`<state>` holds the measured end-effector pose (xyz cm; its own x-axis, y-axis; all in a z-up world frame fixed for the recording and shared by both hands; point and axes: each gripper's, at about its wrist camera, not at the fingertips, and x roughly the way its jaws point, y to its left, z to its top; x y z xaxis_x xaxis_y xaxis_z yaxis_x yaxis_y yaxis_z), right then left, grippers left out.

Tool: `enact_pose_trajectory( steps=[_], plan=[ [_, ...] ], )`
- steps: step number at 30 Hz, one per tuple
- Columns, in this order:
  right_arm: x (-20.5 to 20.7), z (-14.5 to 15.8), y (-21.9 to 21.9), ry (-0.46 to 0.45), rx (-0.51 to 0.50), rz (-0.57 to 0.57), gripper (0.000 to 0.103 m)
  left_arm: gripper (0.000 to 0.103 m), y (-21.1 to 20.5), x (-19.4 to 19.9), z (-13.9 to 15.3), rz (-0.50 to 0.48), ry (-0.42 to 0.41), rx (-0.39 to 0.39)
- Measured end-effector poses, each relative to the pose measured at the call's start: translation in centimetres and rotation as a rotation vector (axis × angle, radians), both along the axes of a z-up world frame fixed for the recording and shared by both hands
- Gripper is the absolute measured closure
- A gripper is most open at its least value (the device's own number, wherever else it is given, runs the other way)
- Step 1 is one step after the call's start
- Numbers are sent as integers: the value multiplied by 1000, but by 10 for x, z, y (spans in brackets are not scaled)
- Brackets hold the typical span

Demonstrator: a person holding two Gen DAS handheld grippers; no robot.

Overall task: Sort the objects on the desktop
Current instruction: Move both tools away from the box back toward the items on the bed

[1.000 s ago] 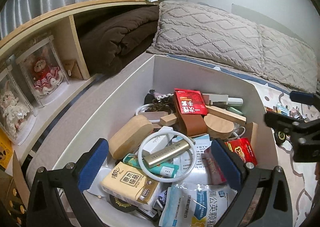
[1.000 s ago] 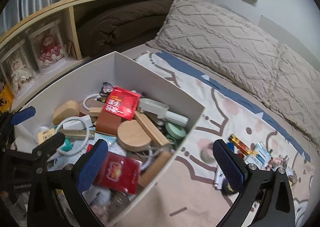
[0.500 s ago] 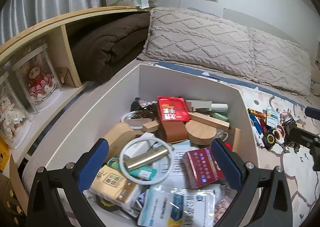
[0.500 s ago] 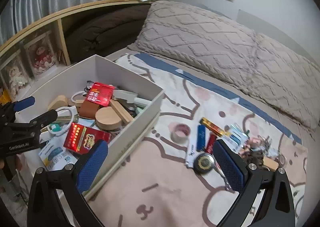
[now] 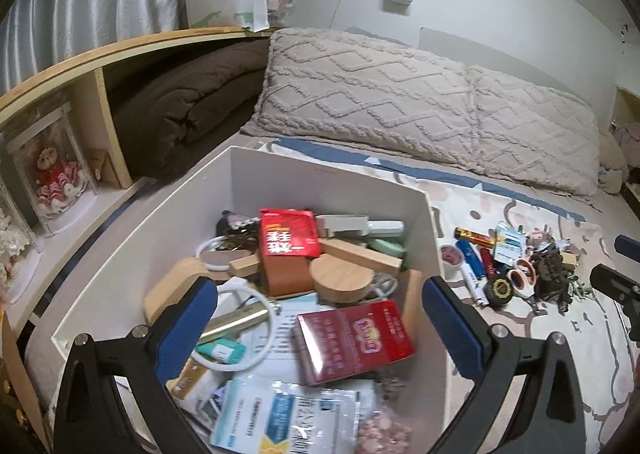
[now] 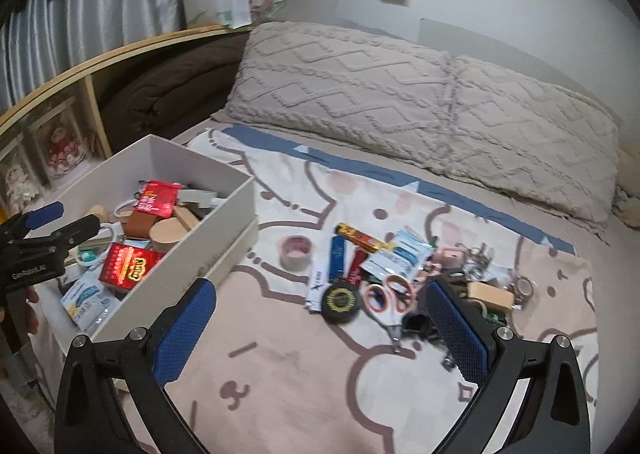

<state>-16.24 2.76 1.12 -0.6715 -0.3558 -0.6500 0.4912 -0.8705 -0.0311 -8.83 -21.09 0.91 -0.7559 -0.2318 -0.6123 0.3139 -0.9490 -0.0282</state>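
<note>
Only rightward, scissors point(image 6: 387, 296) unblocked

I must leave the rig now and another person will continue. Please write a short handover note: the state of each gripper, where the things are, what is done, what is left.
Left gripper: open, empty, above the white box.
Right gripper: open, empty, above the bed sheet, facing the loose pile.
Done: the box already holds many things, among them the red packet and the round wooden lid.
Left: on the sheet beside the box lie the tape roll, blue lighter, black round tin, orange scissors and a tangle of small items further right. Nothing is gripped now.
</note>
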Motion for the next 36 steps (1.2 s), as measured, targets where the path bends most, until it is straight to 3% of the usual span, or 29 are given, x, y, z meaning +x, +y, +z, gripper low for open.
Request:
enact_pose_trajectory(
  steps=[24,36],
  plan=[
    [22,3,103,122,-9,-145,0,0,75,-17,5,-97,54,-64],
    [26,-9,136,142,-74,-219,0,0,110,-24,1,-162,74,-66]
  ],
)
